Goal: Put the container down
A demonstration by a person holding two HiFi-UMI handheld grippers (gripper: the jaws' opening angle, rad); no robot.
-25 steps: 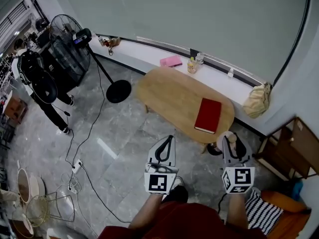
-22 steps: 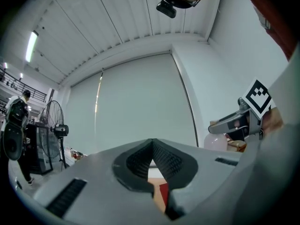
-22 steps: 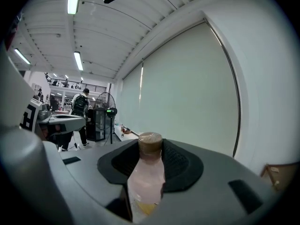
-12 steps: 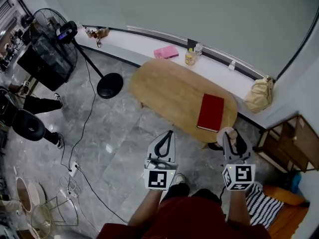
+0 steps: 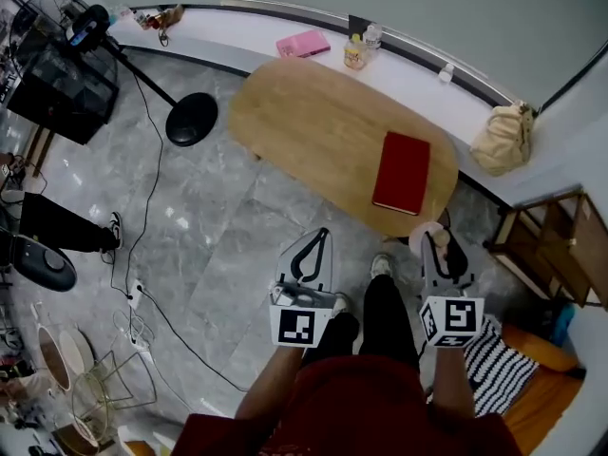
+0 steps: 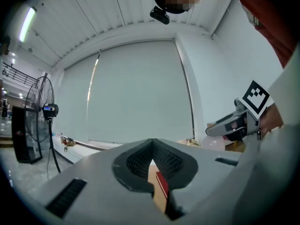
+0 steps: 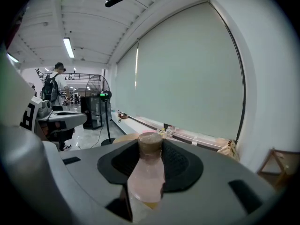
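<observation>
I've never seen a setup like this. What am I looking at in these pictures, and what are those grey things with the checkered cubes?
A person holds a pair of tongs in each hand; the cubes are part of them. One picture comes from a camera on the person's head, looking down; the other two cameras ride on the tongs. The left tongs are shut and empty. The right tongs grip a pale bottle with a brown cap. Ahead is a wooden table bearing a red book.

Upright pinkish brown-capped container
</observation>
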